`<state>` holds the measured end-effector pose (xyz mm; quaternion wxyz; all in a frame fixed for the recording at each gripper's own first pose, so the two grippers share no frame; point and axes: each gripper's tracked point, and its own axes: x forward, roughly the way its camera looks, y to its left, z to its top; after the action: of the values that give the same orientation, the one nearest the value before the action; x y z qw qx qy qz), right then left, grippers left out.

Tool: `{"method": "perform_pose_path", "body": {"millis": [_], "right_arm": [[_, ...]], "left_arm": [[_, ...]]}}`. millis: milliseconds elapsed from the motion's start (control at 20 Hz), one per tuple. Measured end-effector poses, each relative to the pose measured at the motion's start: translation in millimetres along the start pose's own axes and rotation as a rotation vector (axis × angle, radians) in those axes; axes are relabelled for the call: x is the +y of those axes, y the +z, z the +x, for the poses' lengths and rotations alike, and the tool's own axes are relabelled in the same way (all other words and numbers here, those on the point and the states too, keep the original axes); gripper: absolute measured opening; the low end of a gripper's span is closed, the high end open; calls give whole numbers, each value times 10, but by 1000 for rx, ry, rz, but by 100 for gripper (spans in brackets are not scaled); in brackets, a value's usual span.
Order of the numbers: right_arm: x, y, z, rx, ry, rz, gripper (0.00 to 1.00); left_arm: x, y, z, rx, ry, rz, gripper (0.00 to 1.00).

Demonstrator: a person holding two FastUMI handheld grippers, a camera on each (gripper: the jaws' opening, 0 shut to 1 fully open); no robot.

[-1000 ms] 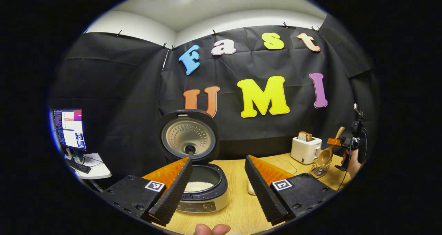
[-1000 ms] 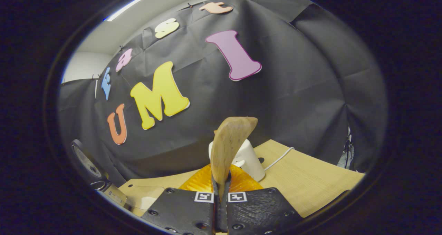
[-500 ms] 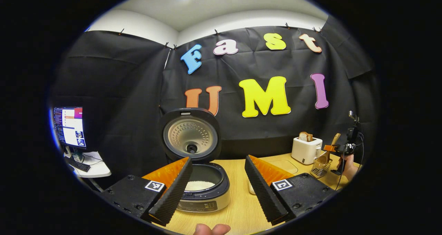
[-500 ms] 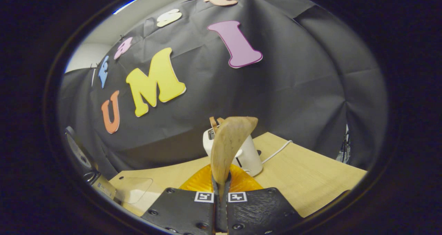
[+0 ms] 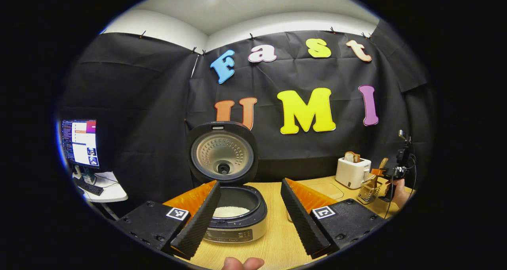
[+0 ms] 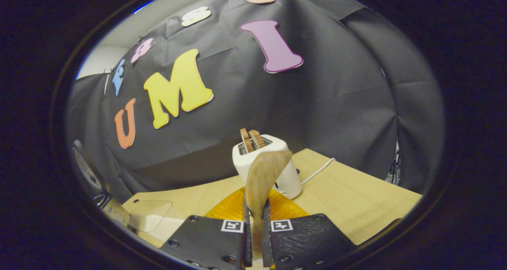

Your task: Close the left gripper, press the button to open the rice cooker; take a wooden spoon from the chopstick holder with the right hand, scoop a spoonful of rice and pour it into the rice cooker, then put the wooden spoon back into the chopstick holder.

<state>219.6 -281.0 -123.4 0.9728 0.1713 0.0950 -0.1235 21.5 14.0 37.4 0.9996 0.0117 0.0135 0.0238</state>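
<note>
Over in the left gripper view, a lit monitor (image 5: 79, 142) sits at the far left on a small white side table (image 5: 103, 190). Next along, the rice cooker (image 5: 233, 216) stands on the desk (image 5: 273, 238) with its lid (image 5: 222, 153) tipped up and white rice (image 5: 231, 211) lying in the pot. The left gripper (image 5: 250, 212) hovers in front of it, fingers spread wide, gripping nothing. Further right, a white toaster (image 5: 352, 172) with bread in its slot, then the wire chopstick holder (image 5: 368, 192) just beside it, and the wooden spoon (image 5: 381, 166) standing in it, with the right gripper (image 5: 390, 171) at its handle and a hand (image 5: 400, 192) behind.

Switching to the right gripper view: the spoon's handle (image 6: 262, 179) rises between the right gripper's (image 6: 255, 238) fingers, which sit narrow and close around it, a sliver of gap showing at each side. Whether they press on it, I cannot tell.
</note>
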Motion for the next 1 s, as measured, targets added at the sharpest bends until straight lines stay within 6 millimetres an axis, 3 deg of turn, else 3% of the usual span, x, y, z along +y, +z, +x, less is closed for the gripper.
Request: {"method": "perform_pose_path", "body": {"millis": [150,350,500,750,850,1000], "right_arm": [[-31,129,-66,-34,-4,7,11],[-182,411,-184,-117,-40,45,95],[-296,608,-280,-158,-54,77,95],[-484,1290,-648,-337,-61,64,94],[-439,1458,-846,-377,-49,54,94],[-322,1525,-1152,-415,-23,-27,94]], "left_arm": [[52,1,2,-3,7,-3,97],[167,73,48,-14,27,34,97],[176,205,91,-36,25,36,97],[183,469,320,-51,11,56,97],[188,624,465,-41,4,40,97],[210,1004,722,-51,-7,37,97]]}}
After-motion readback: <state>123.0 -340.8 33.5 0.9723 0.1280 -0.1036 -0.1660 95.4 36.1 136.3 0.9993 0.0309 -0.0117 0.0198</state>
